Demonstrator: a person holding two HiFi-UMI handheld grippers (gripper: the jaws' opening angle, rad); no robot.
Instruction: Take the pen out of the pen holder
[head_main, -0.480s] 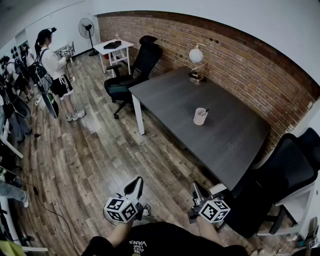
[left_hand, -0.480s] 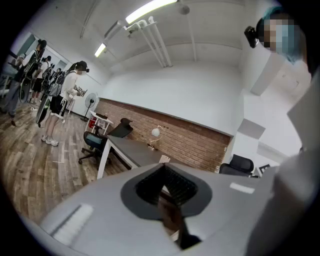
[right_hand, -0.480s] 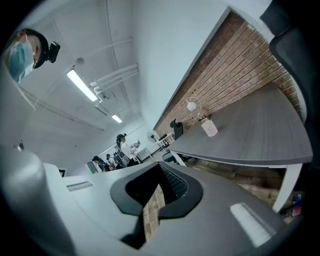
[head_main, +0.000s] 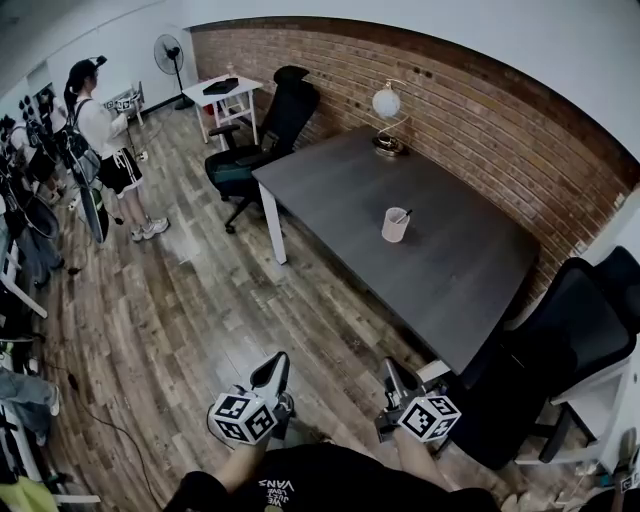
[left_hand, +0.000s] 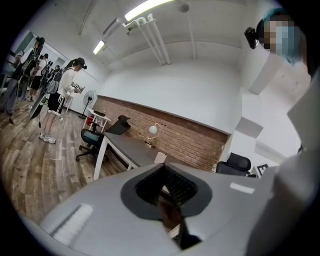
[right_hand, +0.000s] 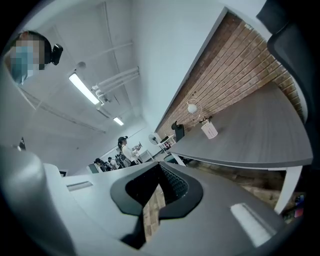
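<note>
So the pen holder (head_main: 395, 225) is a pale, slightly tapered cup standing upright around the middle of a dark grey matte tabletop (head_main: 460, 280). The thin dark pen (head_main: 404, 214) is in it, leaning out over the rim to the right. Behind it there's a rough red brick wall (head_main: 480, 130), plus a lamp (head_main: 386, 103) with a round white globe at the tabletop's far end. The floor (head_main: 170, 300) is streaky wood planks.

Both tools are down low by the person's body, well apart from the tabletop. The left tool (head_main: 272, 368) has its ribbed dark pads together with nothing in them, and the right tool (head_main: 393, 377) is the same, pressed together and empty.

Versus the earlier frame, the tools sit in pretty much the same spot, while the cup and the room slide a touch up and left in the head view.
</note>
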